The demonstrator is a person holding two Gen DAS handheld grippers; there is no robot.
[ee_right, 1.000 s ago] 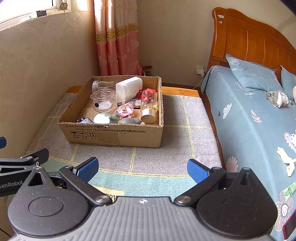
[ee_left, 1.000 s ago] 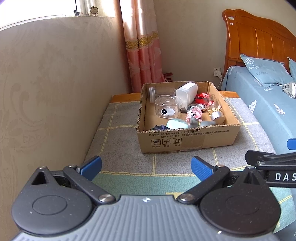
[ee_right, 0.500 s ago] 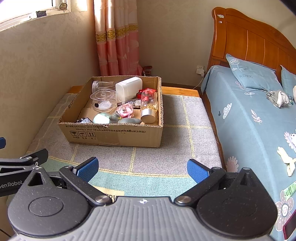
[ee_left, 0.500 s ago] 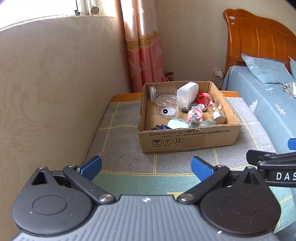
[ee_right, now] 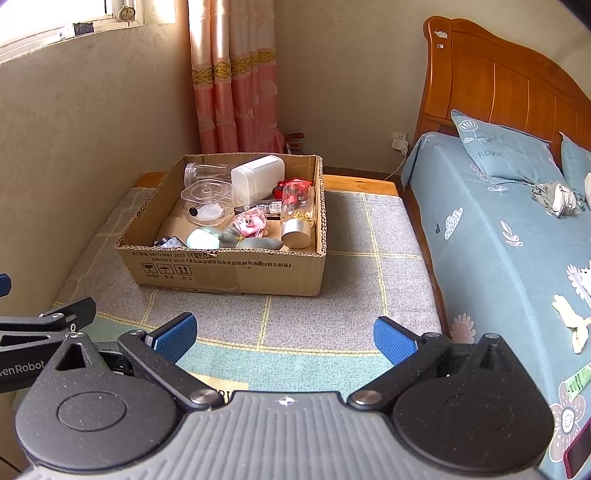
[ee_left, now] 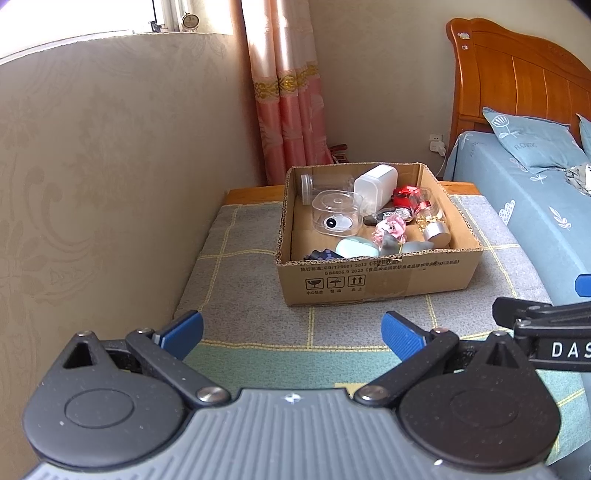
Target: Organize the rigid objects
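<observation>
Bed: blue floral sheet, wooden headboard, patterned pillow. The right wrist view shows most of its length and a crumpled grey cloth on it; the left wrist view catches only the near edge and headboard.

Tabletop: low, covered by a grey checked mat with a green border, set between the wall and the bed.

Pink curtain: hangs in the corner behind the tabletop. The left wrist view adds a small clock on the sill.

Cardboard box: open-topped, printed front wall, standing on the mat towards the far end, well apart from both grippers. Contents, all loose inside:
- white rectangular container, lying tilted against the back wall;
- clear round lidded container, a black-and-white disc inside it, plainer in the left wrist view;
- clear jar on its side in the back left corner;
- glass bottle with a silver cap, lying along the right wall, cap towards the front;
- red toy;
- pale green rounded object at the front;
- pink pig figure, face legible only in the right wrist view.

Left gripper: blue-padded fingers spread wide, nothing between them, low over the mat's near edge.

Right gripper: fingers likewise spread wide and empty, beside the left.
</observation>
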